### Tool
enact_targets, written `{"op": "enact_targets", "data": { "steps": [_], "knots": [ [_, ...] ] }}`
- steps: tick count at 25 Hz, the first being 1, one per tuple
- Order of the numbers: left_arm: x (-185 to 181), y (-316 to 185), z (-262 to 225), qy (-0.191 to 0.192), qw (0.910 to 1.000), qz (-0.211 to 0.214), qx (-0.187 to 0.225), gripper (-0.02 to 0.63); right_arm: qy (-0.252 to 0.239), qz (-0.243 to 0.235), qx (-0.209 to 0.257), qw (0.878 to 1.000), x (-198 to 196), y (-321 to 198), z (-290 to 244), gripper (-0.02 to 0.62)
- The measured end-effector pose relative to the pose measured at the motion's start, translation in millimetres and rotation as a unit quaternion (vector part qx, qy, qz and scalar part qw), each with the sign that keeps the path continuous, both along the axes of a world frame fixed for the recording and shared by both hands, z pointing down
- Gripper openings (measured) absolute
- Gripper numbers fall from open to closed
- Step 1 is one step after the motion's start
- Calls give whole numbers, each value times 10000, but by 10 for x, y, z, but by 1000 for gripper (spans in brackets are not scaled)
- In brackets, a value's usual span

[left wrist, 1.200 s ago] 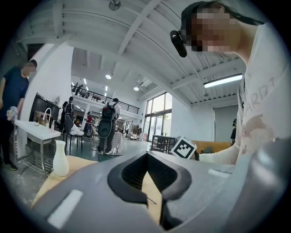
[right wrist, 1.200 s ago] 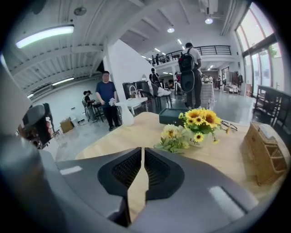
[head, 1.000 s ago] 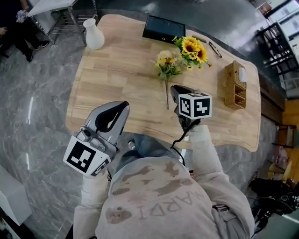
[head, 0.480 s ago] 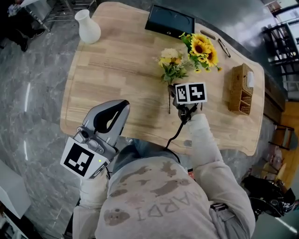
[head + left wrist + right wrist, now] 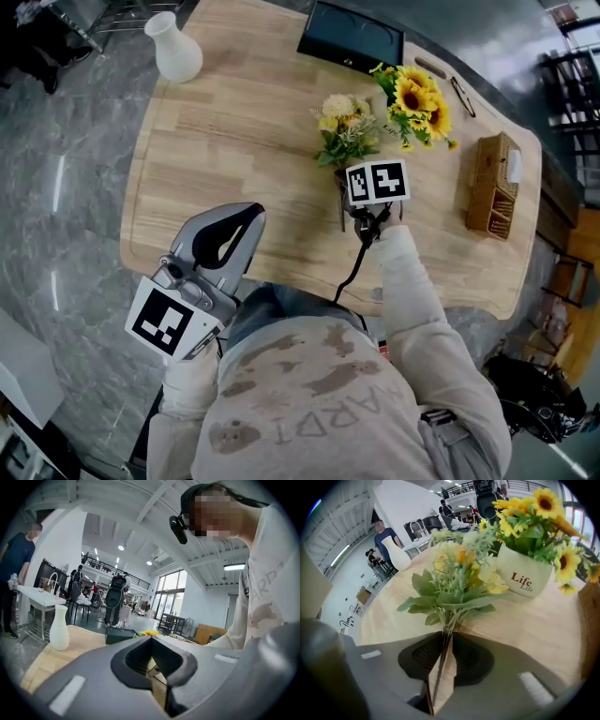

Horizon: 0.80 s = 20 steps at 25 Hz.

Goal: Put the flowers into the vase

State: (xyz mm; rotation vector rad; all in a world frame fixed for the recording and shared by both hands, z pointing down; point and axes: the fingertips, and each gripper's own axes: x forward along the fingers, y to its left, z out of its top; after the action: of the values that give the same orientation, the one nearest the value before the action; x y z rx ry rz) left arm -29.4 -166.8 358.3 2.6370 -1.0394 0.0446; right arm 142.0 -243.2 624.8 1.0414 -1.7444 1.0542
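Flowers (image 5: 454, 588) pinched by the stem, well apart from the vase (image 5: 175, 49).
The one loose bunch lies on the table (image 5: 234, 141), far across it from the vase, with the right gripper (image 5: 446, 637) closed on its thin stem (image 5: 440, 672), low down and away from the blooms. The left gripper (image 5: 151, 639), jaws together on nothing, hangs off the table edge, also well apart from the vase. Risks as I judge them: gripped so low, the top-heavy bunch could swing or slip on the lift, and the vase, narrow-necked and at a table corner with nothing steadying it, could tip if the stem misses. Count: one vase, one loose bunch, one sunflower pot (image 5: 419, 94) farther from the vase than the bunch, two grippers.
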Motion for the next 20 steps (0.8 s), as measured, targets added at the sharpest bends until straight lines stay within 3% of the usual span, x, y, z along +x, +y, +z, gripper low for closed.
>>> {"op": "enact_targets", "data": {
  "steps": [4,11,20],
  "knots": [
    [64,-113,26,-52,9999,93,-62,0,-33,21,-48,10000,-17,-13,32,64],
    [270,-424,101,-160,9989,412,-144,0,-256,-61,323,9991,-93,-94,-118,46],
    [368,-639,68,-191,9976,645,-134,0,-1130,-214,967,9886,-480,-248,-553,43]
  ]
}}
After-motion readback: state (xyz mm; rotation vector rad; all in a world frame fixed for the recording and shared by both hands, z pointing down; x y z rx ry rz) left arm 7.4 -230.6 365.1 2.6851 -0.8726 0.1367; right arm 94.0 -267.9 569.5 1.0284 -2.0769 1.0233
